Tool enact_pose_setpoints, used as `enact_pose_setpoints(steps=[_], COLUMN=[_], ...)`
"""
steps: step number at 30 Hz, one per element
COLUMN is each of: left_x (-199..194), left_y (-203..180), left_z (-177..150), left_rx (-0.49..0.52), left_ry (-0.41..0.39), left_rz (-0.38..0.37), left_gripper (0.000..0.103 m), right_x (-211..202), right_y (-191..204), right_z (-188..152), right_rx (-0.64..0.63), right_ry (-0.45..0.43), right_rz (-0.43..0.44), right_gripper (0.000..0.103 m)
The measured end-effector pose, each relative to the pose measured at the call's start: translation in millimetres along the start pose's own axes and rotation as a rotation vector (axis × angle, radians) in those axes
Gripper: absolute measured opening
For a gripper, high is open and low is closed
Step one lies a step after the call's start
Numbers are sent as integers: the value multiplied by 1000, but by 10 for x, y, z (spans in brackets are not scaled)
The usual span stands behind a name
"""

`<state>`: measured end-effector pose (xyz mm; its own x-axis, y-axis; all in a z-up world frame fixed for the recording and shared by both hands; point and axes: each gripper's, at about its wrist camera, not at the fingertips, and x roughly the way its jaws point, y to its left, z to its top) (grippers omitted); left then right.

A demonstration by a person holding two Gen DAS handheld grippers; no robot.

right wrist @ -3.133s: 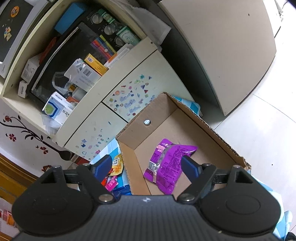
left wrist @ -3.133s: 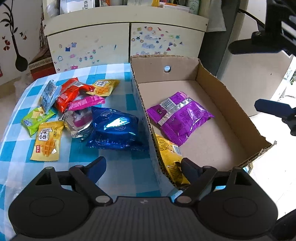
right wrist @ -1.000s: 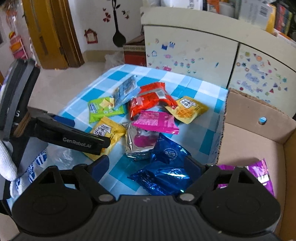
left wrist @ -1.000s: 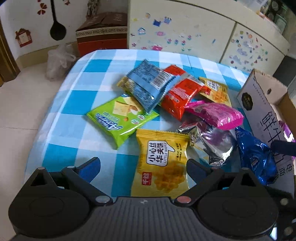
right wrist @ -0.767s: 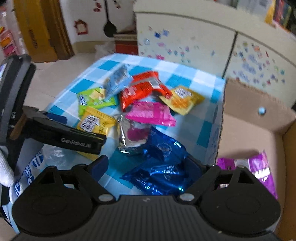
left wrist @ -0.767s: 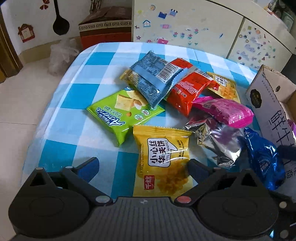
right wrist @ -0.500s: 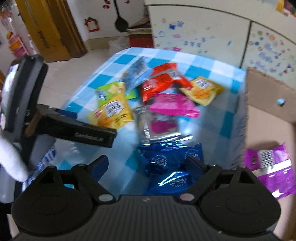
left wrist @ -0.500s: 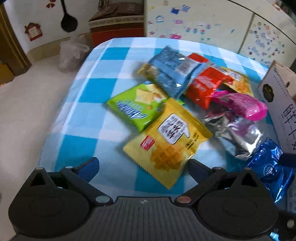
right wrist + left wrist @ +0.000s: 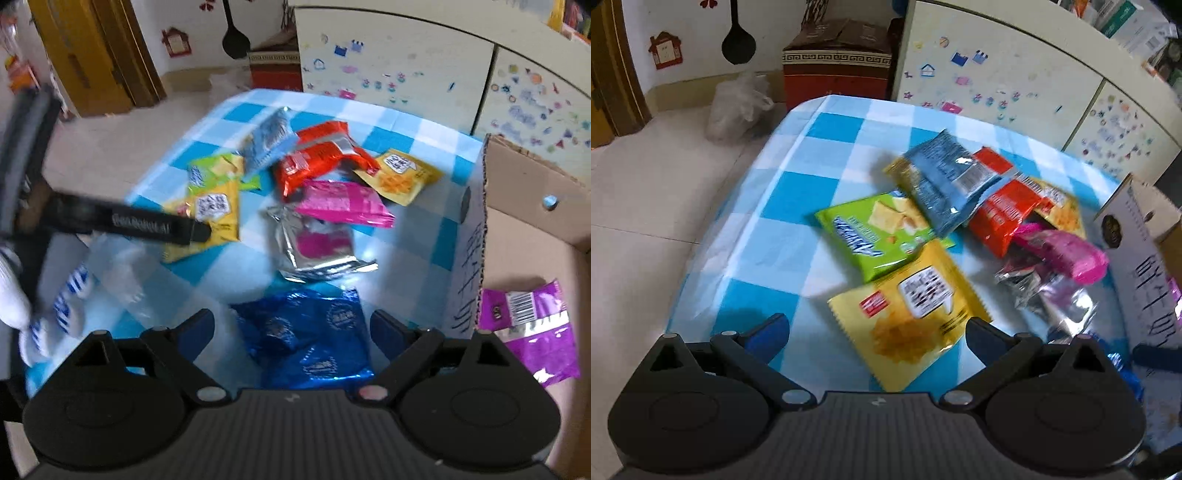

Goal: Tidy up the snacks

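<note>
A table covered in a blue-and-white checked cloth (image 9: 798, 192) carries a loose heap of snack packets, and an open brown cardboard box (image 9: 524, 206) sits at the table's right edge. The left gripper (image 9: 877, 334) hangs over the near left part of the cloth with its jaws spread wide and nothing pinched; the yellow waffle-biscuit packet (image 9: 912, 314) lies flat on the cloth between and just beyond its blue fingertips (image 9: 768, 332). The right gripper (image 9: 291, 330) points down at the near edge beside the box, jaws wide apart and clamping nothing; the shiny blue foil packet (image 9: 306, 339) lies on the cloth between its fingers without being pressed. Behind the blue packet lies a crumpled silver packet with a pink patch (image 9: 314, 247), then a bright pink packet (image 9: 343, 203) and a red packet (image 9: 317, 155) toward the middle of the cloth. A green cracker packet (image 9: 875, 229) lies left of centre, partly under a grey-blue packet (image 9: 945, 184), and a second yellow waffle packet (image 9: 399, 177) rests near the box's far corner. Inside the box a purple packet with a barcode (image 9: 528, 325) lies on the cardboard floor. A white-gloved hand (image 9: 14, 295) holds the left tool at the table's left edge.
</note>
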<state>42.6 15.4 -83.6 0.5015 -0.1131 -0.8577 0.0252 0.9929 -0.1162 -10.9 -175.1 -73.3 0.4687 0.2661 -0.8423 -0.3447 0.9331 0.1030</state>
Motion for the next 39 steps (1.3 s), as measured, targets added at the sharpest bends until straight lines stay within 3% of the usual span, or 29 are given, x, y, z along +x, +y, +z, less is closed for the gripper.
enact_pose_setpoints(steps=[4, 9, 17, 24, 39], left_x=[42, 206, 199, 90, 323], left_y=[-37, -138, -161, -96, -347], left_z=[42, 50, -36, 59, 81], left_rx=[-39, 5, 92, -34, 56], left_ry=[-10, 18, 24, -38, -34], left_rz=[-2, 21, 21, -13, 71], left_gripper=[103, 103, 103, 103, 103], right_x=[86, 196, 195, 240, 318], right_y=[47, 98, 138, 138, 99], right_z=[-22, -46, -85, -104, -126], right_rx=[-5, -18, -7, 10, 52], right_ry=[32, 57, 82, 92, 115], right_rz=[-18, -66, 42, 17, 3], right_gripper=[95, 97, 98, 98, 98])
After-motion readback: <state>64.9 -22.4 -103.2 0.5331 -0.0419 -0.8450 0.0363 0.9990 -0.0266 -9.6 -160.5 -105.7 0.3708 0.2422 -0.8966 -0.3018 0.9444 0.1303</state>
